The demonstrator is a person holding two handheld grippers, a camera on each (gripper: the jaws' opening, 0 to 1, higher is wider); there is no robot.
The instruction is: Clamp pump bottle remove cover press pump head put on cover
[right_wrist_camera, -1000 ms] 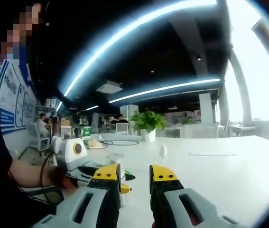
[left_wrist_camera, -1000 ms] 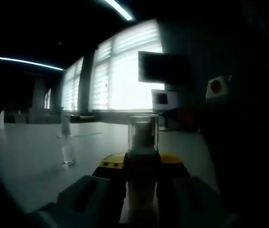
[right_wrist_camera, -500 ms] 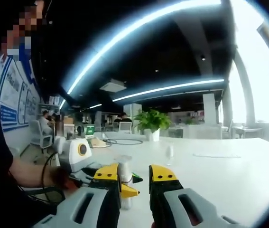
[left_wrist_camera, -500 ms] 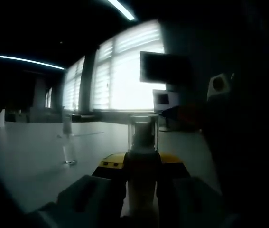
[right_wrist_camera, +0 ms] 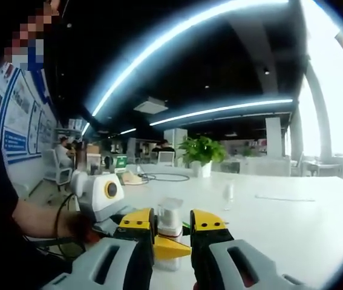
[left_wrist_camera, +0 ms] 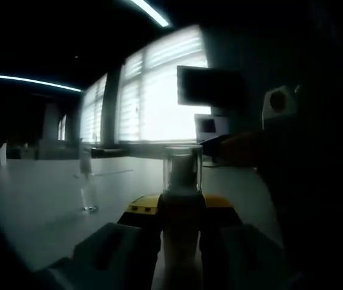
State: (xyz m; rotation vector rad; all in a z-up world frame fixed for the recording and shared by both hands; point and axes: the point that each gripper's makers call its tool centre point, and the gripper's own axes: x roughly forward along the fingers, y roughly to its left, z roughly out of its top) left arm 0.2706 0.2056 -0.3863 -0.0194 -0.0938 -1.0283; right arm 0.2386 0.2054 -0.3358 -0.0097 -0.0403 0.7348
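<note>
Two grippers: left gripper [left_wrist_camera: 181, 220] clamps pump bottle [left_wrist_camera: 182, 241]; table [right_wrist_camera: 292, 223] around bare.

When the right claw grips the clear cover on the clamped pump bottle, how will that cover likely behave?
The cover looks thin, clear and smooth, so probably light and slippery. The pump bottle, clamped in the left claw, should stay put.

Pump bottle [left_wrist_camera: 181, 241] base hidden between jaws.

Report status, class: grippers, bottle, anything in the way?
Left gripper shut on the pump bottle, clear cover on. Right gripper open, facing the bottle. Small clear bottle stands apart; nothing between.
</note>
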